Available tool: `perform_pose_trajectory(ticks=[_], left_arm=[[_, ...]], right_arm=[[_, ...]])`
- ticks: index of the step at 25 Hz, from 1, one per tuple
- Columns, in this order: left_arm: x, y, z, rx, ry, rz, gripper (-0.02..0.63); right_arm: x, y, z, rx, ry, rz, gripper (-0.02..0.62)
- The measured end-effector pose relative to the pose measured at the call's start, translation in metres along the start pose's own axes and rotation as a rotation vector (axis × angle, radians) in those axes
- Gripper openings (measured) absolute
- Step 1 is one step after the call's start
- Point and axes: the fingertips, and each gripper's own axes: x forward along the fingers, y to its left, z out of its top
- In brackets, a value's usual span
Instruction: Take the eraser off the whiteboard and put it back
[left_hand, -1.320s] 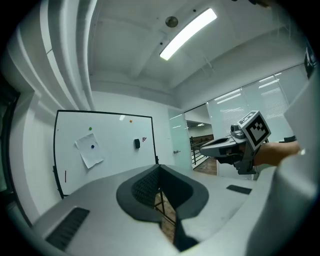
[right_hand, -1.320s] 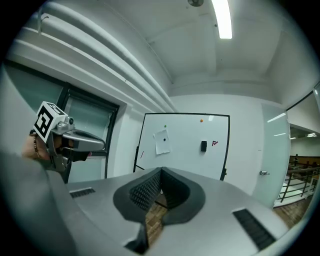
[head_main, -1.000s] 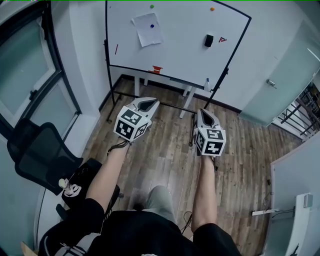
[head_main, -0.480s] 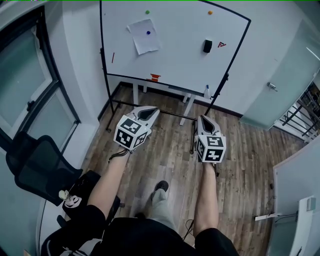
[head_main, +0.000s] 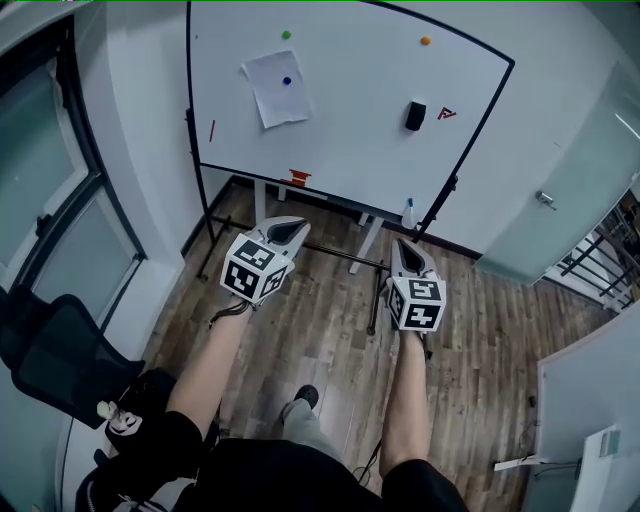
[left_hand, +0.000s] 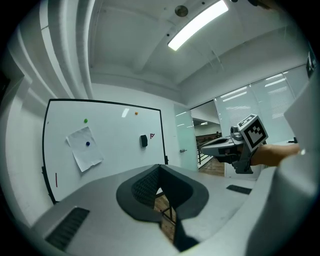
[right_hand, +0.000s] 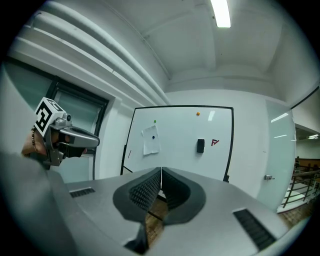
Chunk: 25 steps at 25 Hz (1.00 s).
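Black eraser (head_main: 415, 116) sticks on the whiteboard (head_main: 350, 90), at 12 o'clock from the right gripper (head_main: 405, 248), well apart. One eraser, two grippers: the left gripper (head_main: 288, 228) and right are both pressed together, holding nothing.

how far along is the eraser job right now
Done: nothing yet; the black rectangular eraser still sits on the white whiteboard. In hand: nothing; the left gripper and right gripper are both shut and empty, held short of the board. Left: reach the eraser, take it off, then put it back.
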Motion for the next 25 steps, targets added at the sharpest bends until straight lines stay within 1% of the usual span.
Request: perform_pose_trajectory(ticks=[6,12,20,25], left_arm=[[0.069,0.037,0.020,0.000,0.005,0.039,0.018],[0.125,0.052,0.036,0.009,0.009,0.039,0.018],[0.187,0.058,0.051,0.016,-0.001,0.041,0.018],[0.208,0.056,0.054,0.019,0.005,0.056,0.018]], right_arm=[[0.069,-0.053,0.019,-0.015,-0.012,0.030,0.025],[0.114,-0.094,0.027,-0.026,-0.023,0.048,0.025],[0.150,-0.144,0.025,-0.032,-0.029,0.064,0.025],[0.159,-0.170,0.020,-0.030,-0.030,0.074,0.025]])
